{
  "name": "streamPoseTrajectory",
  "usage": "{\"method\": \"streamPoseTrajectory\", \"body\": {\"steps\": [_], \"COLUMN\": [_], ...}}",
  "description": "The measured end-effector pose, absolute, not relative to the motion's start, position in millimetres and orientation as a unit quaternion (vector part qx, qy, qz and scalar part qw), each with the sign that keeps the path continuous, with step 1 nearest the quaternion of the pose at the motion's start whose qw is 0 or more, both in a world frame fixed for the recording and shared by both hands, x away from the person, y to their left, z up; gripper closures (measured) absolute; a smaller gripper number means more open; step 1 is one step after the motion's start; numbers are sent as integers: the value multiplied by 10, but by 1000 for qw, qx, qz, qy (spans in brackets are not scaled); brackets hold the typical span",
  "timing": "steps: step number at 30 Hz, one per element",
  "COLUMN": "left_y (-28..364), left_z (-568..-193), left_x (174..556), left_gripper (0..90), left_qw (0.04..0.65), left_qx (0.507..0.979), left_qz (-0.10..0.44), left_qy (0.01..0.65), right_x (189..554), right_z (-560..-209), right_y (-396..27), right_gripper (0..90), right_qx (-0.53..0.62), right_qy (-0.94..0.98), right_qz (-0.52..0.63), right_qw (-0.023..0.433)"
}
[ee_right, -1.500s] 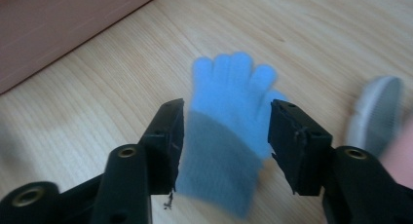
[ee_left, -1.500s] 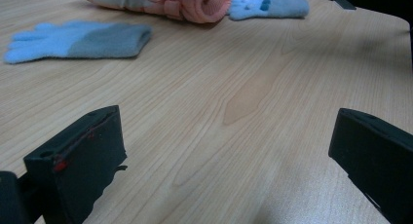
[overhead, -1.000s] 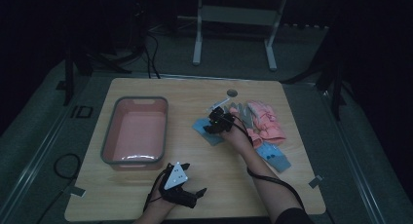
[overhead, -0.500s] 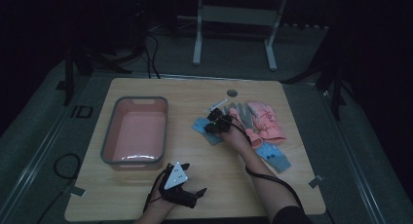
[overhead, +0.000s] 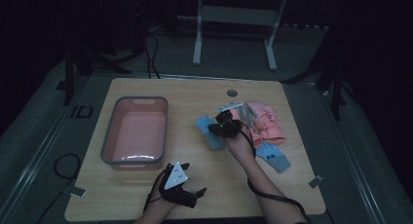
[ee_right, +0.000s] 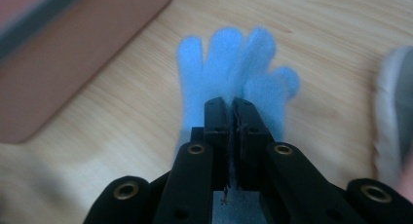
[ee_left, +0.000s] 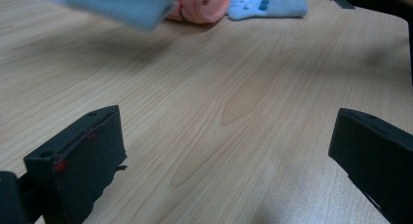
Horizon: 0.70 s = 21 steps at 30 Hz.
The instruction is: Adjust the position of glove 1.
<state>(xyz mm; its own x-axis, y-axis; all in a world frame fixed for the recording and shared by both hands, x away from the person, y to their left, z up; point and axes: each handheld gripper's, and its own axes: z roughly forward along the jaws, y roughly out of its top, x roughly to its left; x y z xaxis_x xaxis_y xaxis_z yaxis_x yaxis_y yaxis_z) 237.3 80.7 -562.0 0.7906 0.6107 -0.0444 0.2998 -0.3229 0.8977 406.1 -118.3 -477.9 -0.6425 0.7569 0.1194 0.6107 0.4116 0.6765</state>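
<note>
The right tongs (ee_right: 229, 104) are clamped on the blue glove (ee_right: 234, 73) at mid-bench – pickup step – next likely carrying it to the pink bin (overhead: 136, 131); left tongs (ee_left: 219, 151) gape wide, empty.

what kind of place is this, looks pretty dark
Probably a lab or studio set up for recording: a lone wooden table in a dark room, cables on the floor, and a metal stand behind it.

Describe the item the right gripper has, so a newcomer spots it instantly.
Start at the pink tub on the wooden table. To its right, beside a pink pile, the right gripper pinches a light-blue glove. Its spread fingers distinguish it.
</note>
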Motion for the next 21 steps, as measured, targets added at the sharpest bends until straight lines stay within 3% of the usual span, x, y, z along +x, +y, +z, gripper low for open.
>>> {"method": "streamPoseTrajectory", "body": {"steps": [13, 21], "left_y": [800, 797], "left_z": [-5621, -5620], "left_x": [2371, 2367], "left_gripper": [0, 0], "left_qw": [506, 505], "left_qx": [800, 801], "left_qz": [155, 155], "left_qy": [284, 282], "right_x": [3206, 3058], "right_z": [-4697, -5108], "right_y": [-1553, -1564], "right_gripper": [859, 858], "right_qx": [497, 543], "right_qy": [764, 747], "right_qz": [398, 359], "right_qw": [109, 134]}}
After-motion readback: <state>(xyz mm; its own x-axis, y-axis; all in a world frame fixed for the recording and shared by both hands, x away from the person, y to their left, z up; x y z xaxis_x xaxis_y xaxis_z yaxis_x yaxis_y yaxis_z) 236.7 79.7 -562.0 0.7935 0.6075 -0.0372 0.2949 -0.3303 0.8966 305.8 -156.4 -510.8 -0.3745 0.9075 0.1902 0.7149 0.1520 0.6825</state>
